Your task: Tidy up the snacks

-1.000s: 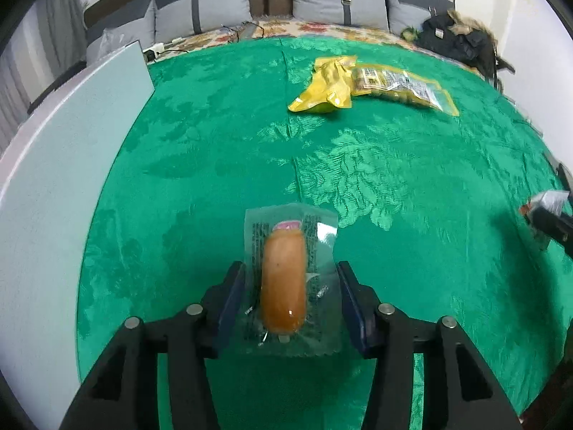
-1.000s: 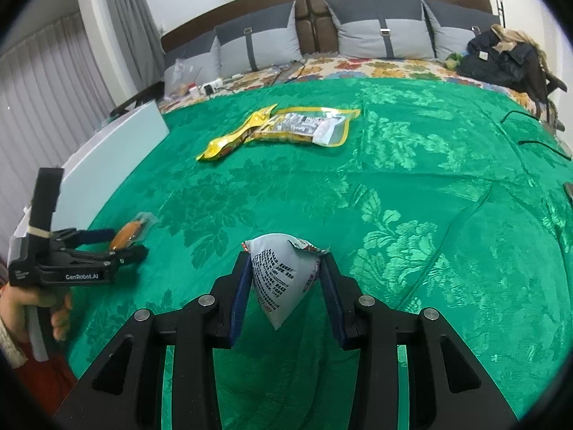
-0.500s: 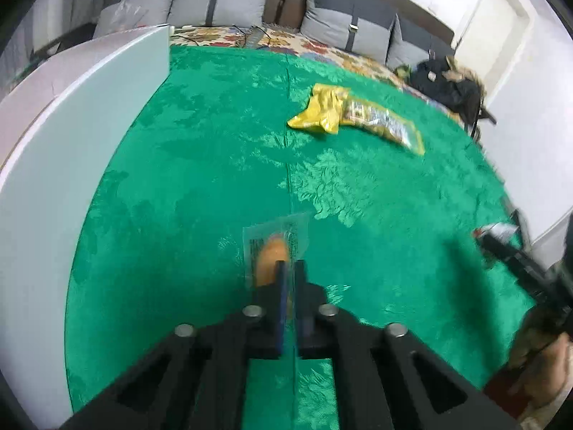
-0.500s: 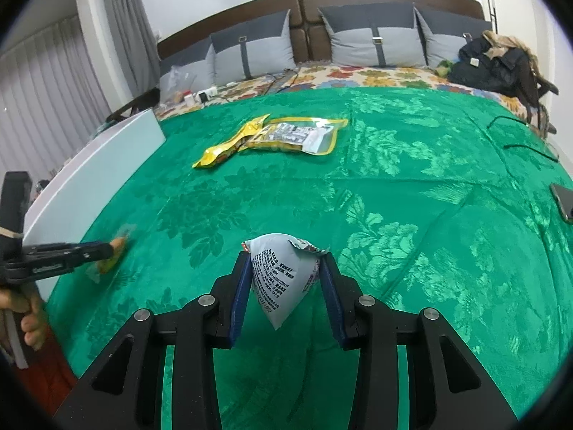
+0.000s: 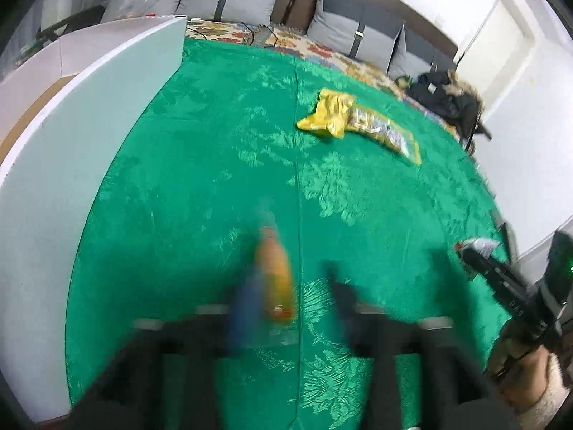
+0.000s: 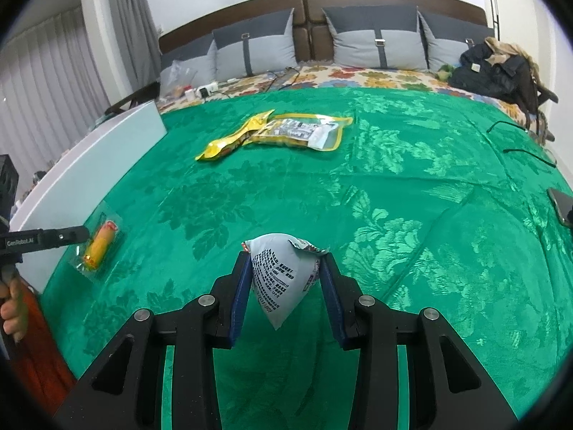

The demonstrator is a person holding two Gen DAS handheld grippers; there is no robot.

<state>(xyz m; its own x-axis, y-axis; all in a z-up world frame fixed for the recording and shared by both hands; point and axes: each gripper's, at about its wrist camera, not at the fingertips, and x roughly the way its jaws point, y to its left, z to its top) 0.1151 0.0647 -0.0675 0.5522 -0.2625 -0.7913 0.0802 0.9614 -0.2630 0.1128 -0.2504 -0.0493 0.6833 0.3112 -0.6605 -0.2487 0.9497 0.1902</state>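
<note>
Release step: left gripper [image 5: 286, 308], jaws just opened, leaves the sausage pack [image 6: 100, 245] on the green cloth [image 6: 394, 186] at its 9 o'clock edge; right gripper [image 6: 284, 286], clamped on the white packet [image 6: 283, 272], likely places next.

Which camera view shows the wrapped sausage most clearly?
The right wrist view: the wrapped sausage is sharp there, lying on the green bedspread. In the left wrist view it is only a blurred orange shape.

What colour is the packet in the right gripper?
White with black print; the white snack packet shows best in the right wrist view, clamped in the right gripper.
</note>
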